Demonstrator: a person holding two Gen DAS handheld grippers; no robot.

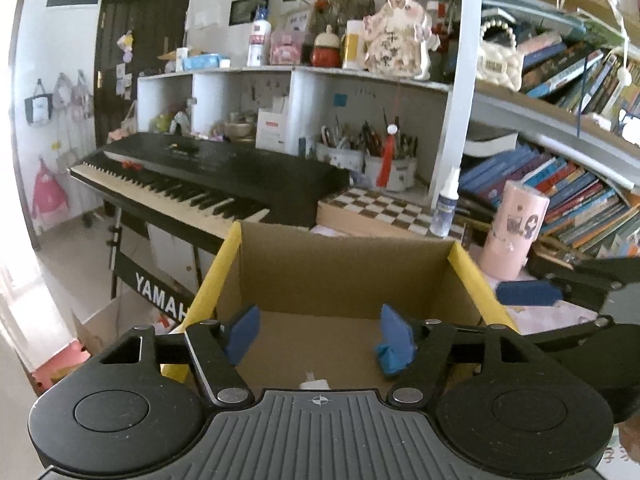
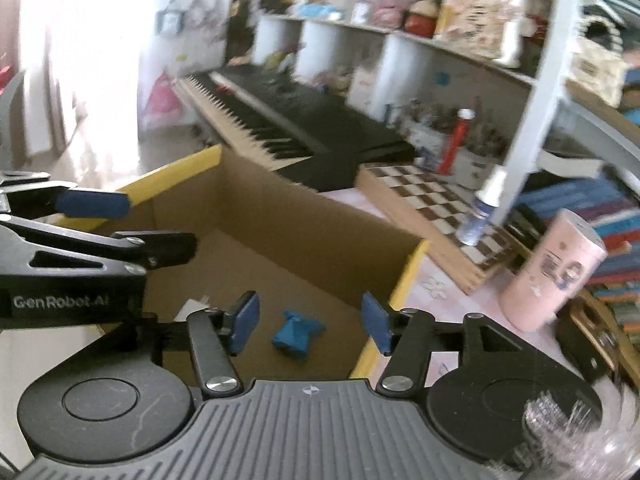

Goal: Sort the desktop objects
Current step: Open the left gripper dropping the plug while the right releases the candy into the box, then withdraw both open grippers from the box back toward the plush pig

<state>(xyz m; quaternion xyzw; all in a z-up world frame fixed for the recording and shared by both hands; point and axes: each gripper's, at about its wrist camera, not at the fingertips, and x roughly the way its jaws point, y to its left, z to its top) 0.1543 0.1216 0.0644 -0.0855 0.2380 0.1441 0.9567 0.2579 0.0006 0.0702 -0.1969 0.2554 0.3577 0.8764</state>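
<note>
Both your tongs gape wide, holding nothing — left tongs [image 1: 318,334] and right tongs [image 2: 310,322] hang over the cardboard box [image 2: 280,216]. The blue crumpled piece [image 2: 297,333] lies on the box floor — between the right tongs' pads, touching neither.

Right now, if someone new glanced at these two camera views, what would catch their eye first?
Probably the open cardboard box with yellow-edged flaps, right under both open grippers, with a small blue folded object on its floor. Behind it sits the black Yamaha keyboard, and to the right a pink cylindrical container beside a checkerboard.
</note>
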